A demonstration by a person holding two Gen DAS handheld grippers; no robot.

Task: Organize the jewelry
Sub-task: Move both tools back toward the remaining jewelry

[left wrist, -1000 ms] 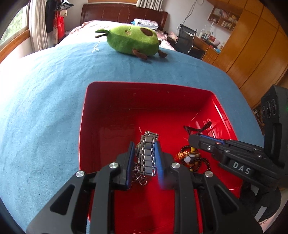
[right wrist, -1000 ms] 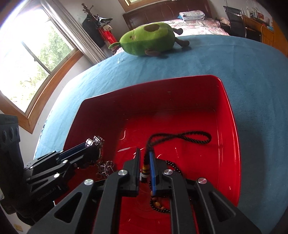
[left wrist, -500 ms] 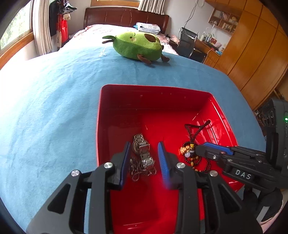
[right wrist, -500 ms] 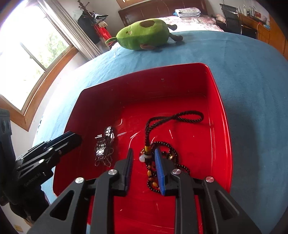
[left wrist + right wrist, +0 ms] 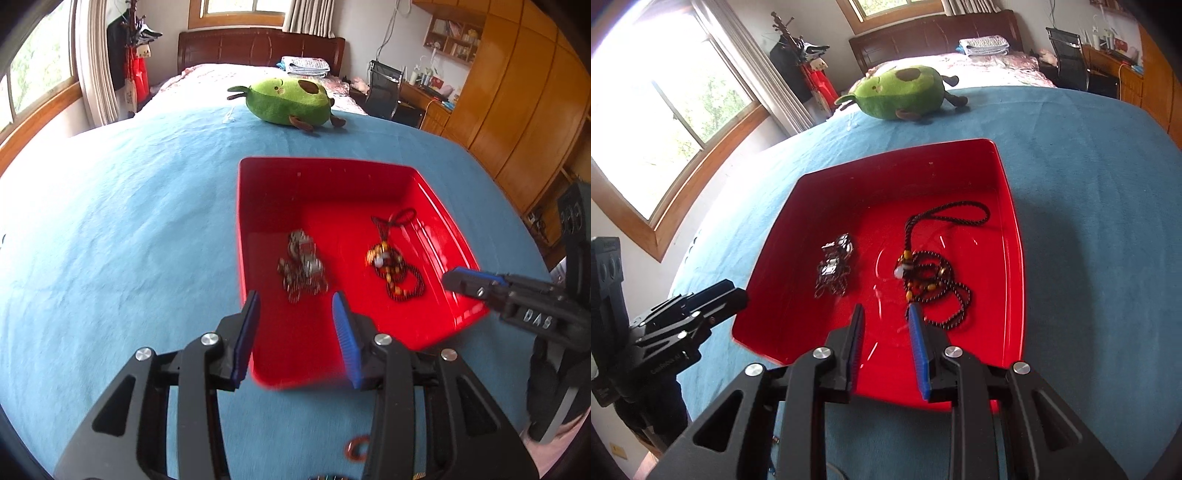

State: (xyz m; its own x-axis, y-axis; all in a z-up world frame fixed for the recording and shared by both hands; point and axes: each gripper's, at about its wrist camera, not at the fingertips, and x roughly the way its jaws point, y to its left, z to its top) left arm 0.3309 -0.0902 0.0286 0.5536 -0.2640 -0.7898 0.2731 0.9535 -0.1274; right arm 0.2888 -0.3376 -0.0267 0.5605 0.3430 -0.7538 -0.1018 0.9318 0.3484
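Note:
A red tray (image 5: pixel 241 221) (image 5: pixel 1015 240) sits on the blue blanket. A silver metal-link bracelet with a thin chain (image 5: pixel 303 264) (image 5: pixel 834 267) lies in its left half. A black beaded necklace with a cord loop (image 5: pixel 391 266) (image 5: pixel 931 280) lies in its right half. My left gripper (image 5: pixel 295 295) hovers over the tray's near left corner; its jaws are opening and nothing is between them. My right gripper (image 5: pixel 885 306) hangs above the tray's near edge, just short of the necklace, open with nothing held. Each wrist view shows the other gripper beside the tray (image 5: pixel 458 275) (image 5: pixel 733 291).
A green avocado plush (image 5: pixel 288 101) (image 5: pixel 901 92) lies on the blanket beyond the tray. A small orange ring (image 5: pixel 356 448) rests on the blanket near me, under my left gripper. Wooden wardrobes stand on the right, a window on the left.
Both grippers let go of their pieces and drew back and up out of the tray. The bracelet and the necklace now lie loose on the tray floor.

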